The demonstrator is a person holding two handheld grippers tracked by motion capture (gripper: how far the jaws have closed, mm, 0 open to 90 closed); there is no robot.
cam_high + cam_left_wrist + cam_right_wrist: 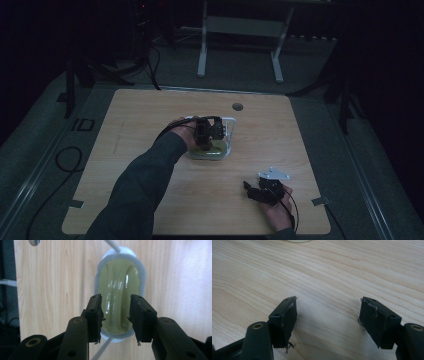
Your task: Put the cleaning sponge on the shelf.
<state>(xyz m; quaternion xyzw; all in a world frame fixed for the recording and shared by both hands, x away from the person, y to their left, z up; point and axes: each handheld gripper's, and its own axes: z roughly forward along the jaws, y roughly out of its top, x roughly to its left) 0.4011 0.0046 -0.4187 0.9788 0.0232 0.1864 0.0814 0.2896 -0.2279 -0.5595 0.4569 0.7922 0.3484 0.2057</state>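
In the high view, the left gripper (212, 134) hangs over a greenish dish (212, 149) in a wire rack (231, 131) mid-table. In the left gripper view, parted jaws straddle the dish (119, 285) without pinching, its long axis running away from the camera. In the right gripper view, the right gripper (327, 315) gapes wide, empty, over the bare table (332, 270).

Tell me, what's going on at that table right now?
Left hand-held gripper open, above the green dish in the white wire rack, nothing held. Right hand-held gripper open, empty, low over the wooden table. Nothing in the way.
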